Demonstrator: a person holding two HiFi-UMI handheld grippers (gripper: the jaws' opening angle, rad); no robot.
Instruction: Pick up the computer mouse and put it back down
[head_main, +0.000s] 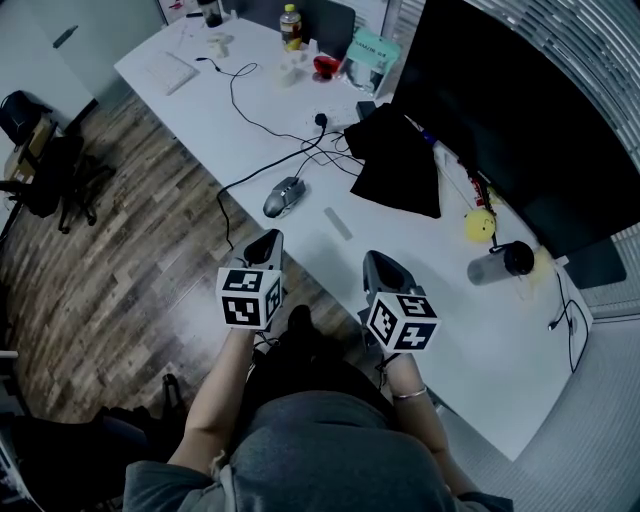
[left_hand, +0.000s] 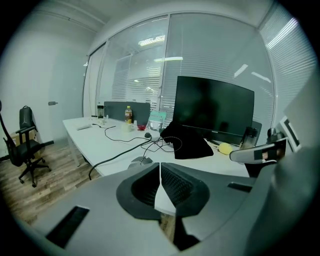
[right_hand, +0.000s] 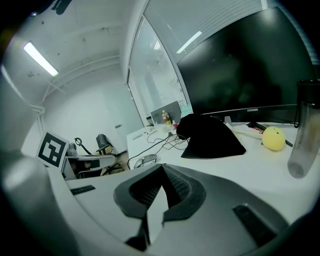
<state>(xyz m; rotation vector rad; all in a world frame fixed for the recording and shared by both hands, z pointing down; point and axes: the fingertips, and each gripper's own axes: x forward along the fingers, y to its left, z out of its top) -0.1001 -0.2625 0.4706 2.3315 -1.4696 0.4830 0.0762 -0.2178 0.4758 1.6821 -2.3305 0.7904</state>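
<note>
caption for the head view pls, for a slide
Left tongs and right tongs, both shut and empty, hover at the white desk edge, short of the grey computer mouse.

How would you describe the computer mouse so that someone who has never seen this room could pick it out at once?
Find the long white desk with the big dark monitor. Left of the black cloth, near the desk's edge by the wooden floor, lies the mouse. It is the only small, rounded, silver-grey thing there, among thin black cables.
</note>
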